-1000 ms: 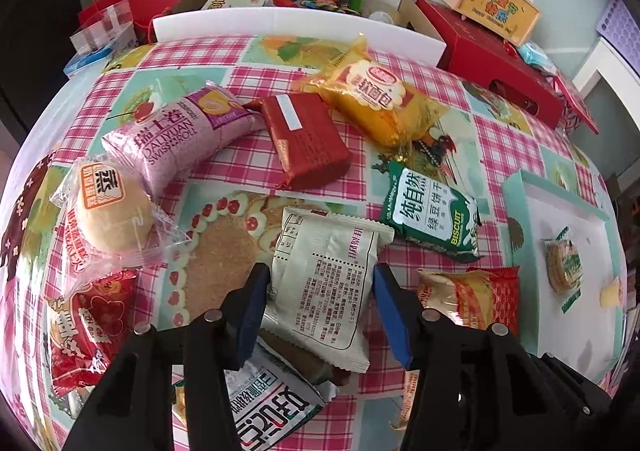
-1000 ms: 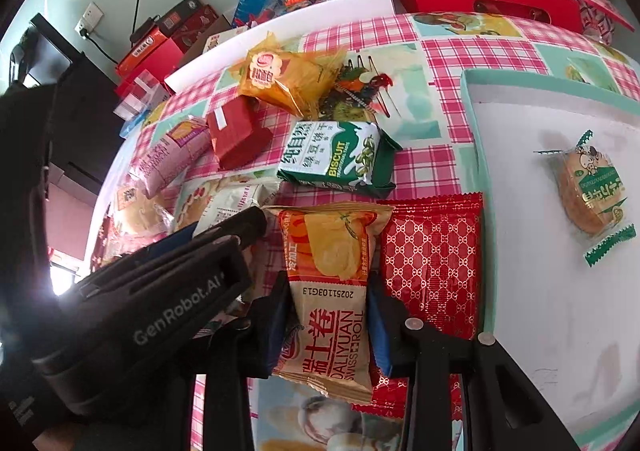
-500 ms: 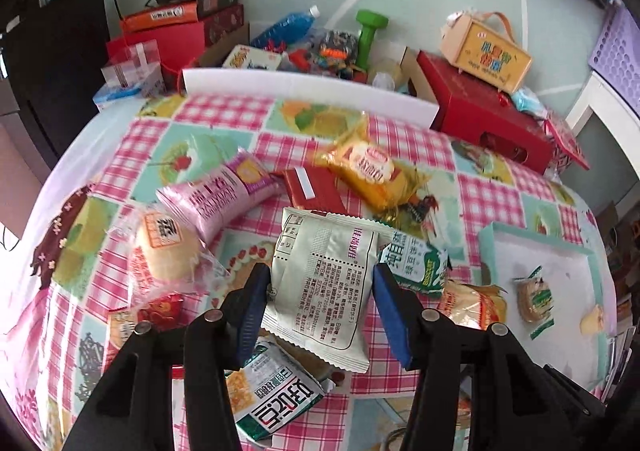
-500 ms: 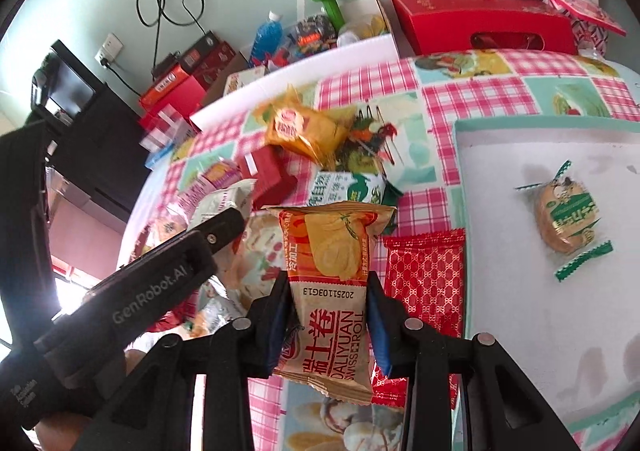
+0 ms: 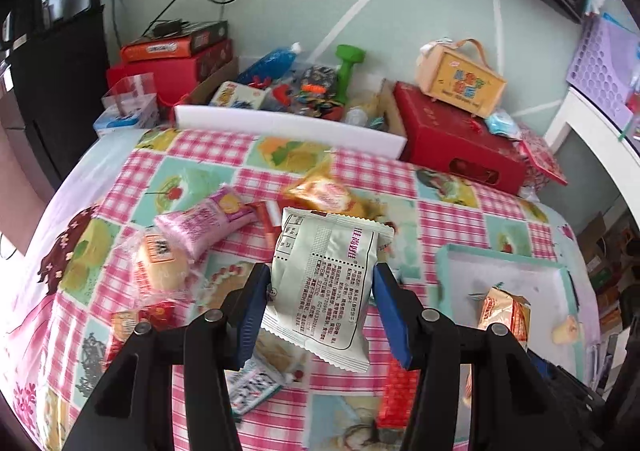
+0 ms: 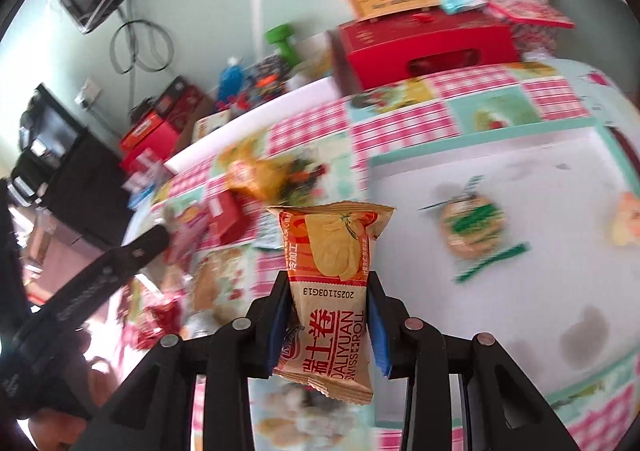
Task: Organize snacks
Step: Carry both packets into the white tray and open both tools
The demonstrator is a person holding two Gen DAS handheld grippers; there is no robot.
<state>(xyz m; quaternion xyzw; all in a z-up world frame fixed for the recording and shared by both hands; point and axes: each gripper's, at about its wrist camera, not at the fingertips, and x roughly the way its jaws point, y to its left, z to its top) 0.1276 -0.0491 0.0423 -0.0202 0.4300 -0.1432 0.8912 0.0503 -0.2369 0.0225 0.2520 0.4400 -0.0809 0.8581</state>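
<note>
While both packets are hanging clear of the table, the left gripper [image 5: 322, 287] is clamping a white snack packet [image 5: 332, 279] and the right gripper [image 6: 328, 315] is squeezing an orange Swiss roll packet [image 6: 332, 271]. Ahead and to the right, the tray [image 6: 480, 139] is holding only a few snacks, with many waiting on the tablecloth [image 5: 200, 155]. Compared with a second ago, both packets are riding higher, and the right one is nearing the tray.

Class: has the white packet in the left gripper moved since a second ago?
Yes. The white packet, clamped in the left gripper, has risen off the checked tablecloth.
</note>
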